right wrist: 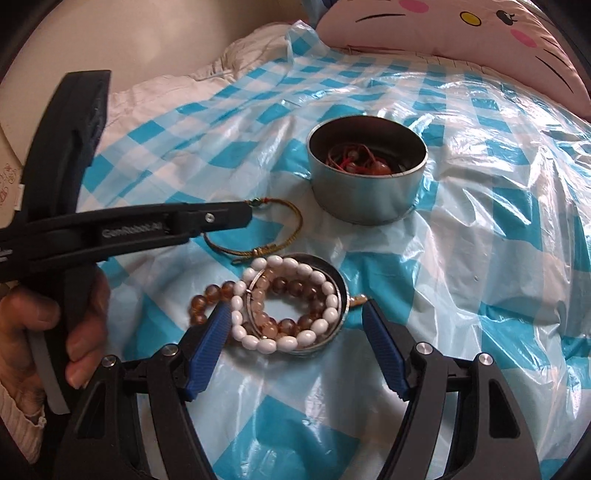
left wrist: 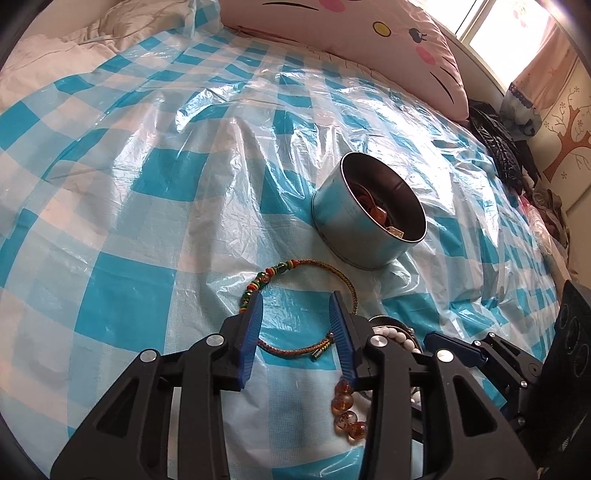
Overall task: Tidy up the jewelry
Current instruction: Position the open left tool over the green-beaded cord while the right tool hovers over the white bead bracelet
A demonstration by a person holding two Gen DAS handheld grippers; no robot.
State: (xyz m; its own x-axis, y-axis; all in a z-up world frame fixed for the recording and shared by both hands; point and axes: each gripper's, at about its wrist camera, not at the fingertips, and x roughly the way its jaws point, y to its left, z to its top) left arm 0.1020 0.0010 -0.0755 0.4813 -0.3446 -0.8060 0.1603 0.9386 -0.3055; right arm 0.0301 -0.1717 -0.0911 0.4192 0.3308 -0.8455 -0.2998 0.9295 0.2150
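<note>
A woven cord bracelet (left wrist: 306,267) with green and red beads lies on the checked plastic sheet. My left gripper (left wrist: 296,301) hovers over it, open, the cord passing under and between its blue fingers untouched. In the right wrist view the left gripper (right wrist: 245,214) reaches in from the left over the cord bracelet (right wrist: 291,218). My right gripper (right wrist: 295,308) stands open, wide around a shallow round lid (right wrist: 342,291) that holds a white bead bracelet (right wrist: 295,264) and an amber bead bracelet (right wrist: 291,286). The amber beads (left wrist: 345,410) trail beside the left fingers.
A deeper round tin (right wrist: 369,199) with red cords and beads inside stands behind the lid, also seen as tin (left wrist: 332,210). A pink cat-face pillow (right wrist: 480,33) lies at the head of the bed. A hand (right wrist: 33,332) holds the left gripper's handle. Dark clothes (left wrist: 498,147) lie at the right.
</note>
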